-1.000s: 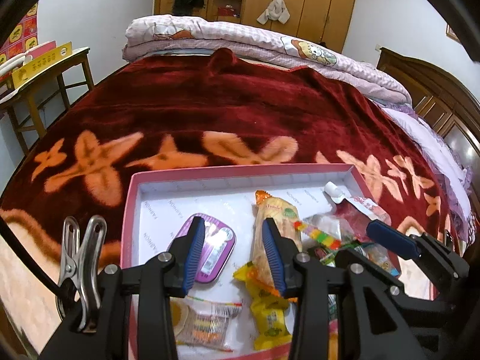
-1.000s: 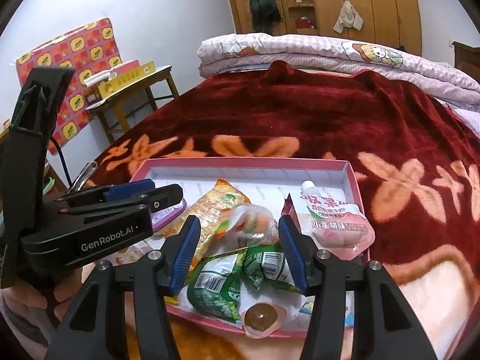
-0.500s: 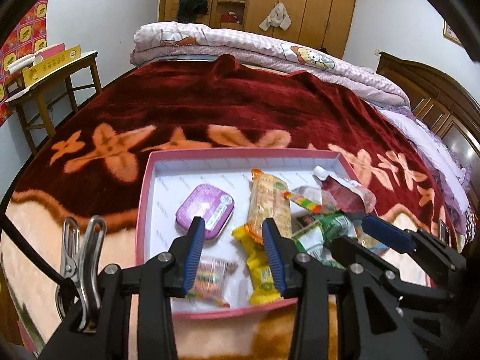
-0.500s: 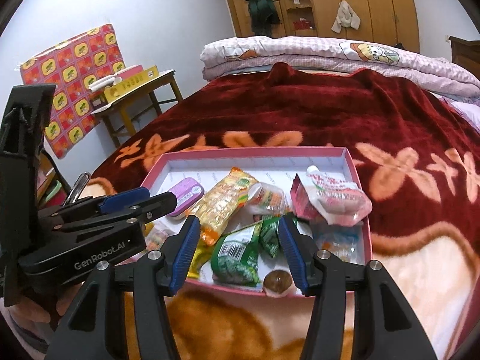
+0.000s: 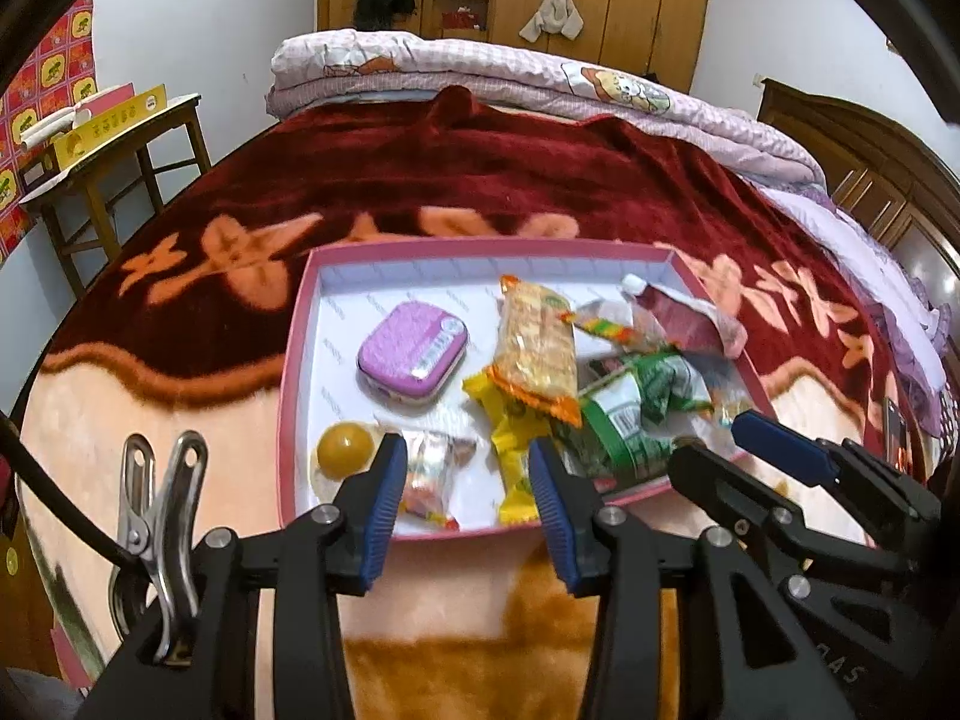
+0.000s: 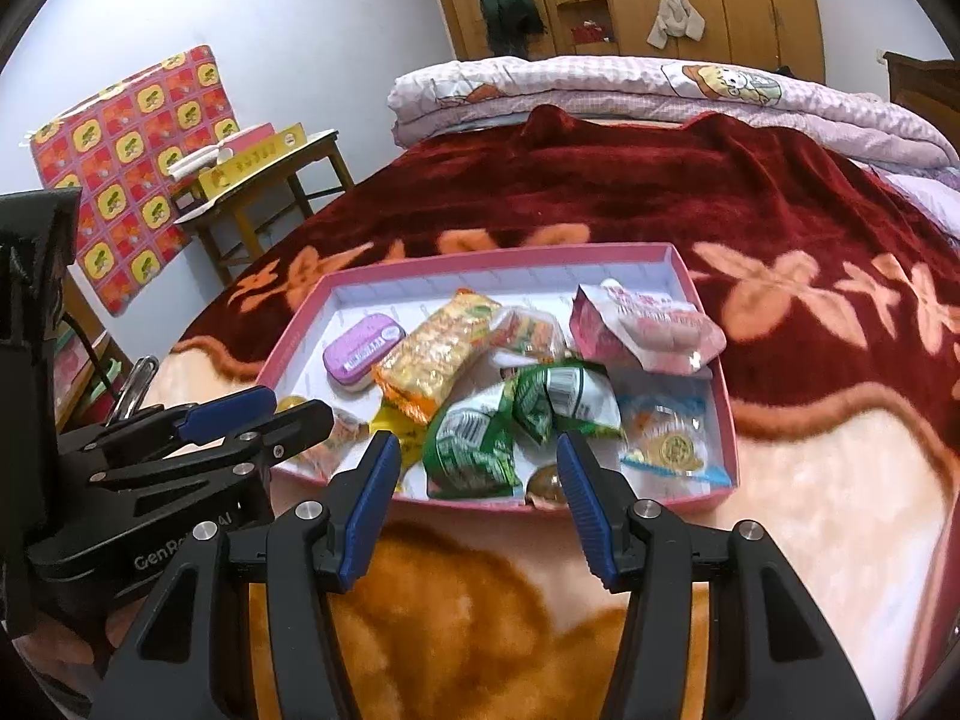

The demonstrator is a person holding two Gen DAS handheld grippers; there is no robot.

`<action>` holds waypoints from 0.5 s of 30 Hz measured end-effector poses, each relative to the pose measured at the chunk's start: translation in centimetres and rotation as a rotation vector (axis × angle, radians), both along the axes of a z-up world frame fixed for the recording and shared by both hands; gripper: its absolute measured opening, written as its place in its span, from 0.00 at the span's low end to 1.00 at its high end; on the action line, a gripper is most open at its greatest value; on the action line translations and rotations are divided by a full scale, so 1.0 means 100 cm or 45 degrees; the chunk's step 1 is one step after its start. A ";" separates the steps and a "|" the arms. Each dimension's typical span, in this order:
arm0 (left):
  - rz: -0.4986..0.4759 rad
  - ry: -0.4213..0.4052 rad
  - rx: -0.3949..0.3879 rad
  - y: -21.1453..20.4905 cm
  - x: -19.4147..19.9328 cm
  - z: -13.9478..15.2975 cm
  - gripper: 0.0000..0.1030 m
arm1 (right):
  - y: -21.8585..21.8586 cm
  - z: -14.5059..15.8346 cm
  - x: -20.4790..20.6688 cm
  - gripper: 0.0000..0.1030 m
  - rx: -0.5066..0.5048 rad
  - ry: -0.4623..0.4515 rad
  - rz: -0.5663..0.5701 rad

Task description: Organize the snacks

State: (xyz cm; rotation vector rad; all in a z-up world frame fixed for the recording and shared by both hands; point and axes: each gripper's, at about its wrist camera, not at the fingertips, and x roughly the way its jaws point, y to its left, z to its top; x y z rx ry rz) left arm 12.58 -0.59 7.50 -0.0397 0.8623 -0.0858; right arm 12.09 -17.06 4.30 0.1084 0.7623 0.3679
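left gripper [image 5: 462, 483]: fingers spread, empty, at near edge of tray
right gripper [image 6: 477, 480]: fingers spread, empty, near edge of tray, right of left one
tray: pink-rimmed shallow cardboard box [image 5: 294, 360], on dark red flowered plush blanket [image 5: 480, 174]
snacks: all inside box
left side: purple rounded tin [image 5: 411, 351]; yellow round candy [image 5: 344, 450] near-left corner
middle: orange cracker packet [image 5: 537, 348], over yellow wrapper [image 5: 510, 438]
right: green crumpled packets [image 6: 510, 420]; pink spouted pouch [image 6: 645, 330] far right

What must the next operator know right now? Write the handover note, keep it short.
Left gripper and right gripper: open, empty, hovering at the near edge of the pink tray.
Snacks all lie in the tray: purple tin alone on the left, orange cracker pack, green packets and pink pouch heaped on the right.
Nothing gripped yet. Left, probably: untangle that heap.
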 end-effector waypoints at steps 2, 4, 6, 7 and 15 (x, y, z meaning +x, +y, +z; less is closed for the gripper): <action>-0.002 0.011 0.006 -0.002 -0.003 -0.004 0.46 | -0.001 -0.003 -0.003 0.54 0.003 0.011 -0.005; -0.002 0.016 0.016 -0.003 -0.005 -0.007 0.48 | -0.002 -0.006 -0.003 0.54 0.003 0.020 -0.009; 0.000 0.021 0.030 -0.005 -0.006 -0.010 0.48 | -0.004 -0.009 -0.003 0.54 0.003 0.028 -0.018; 0.002 0.022 0.033 -0.005 -0.007 -0.011 0.49 | -0.005 -0.010 -0.003 0.54 0.004 0.032 -0.023; 0.025 0.009 0.064 -0.010 -0.007 -0.017 0.51 | -0.004 -0.014 -0.003 0.55 -0.033 0.018 -0.047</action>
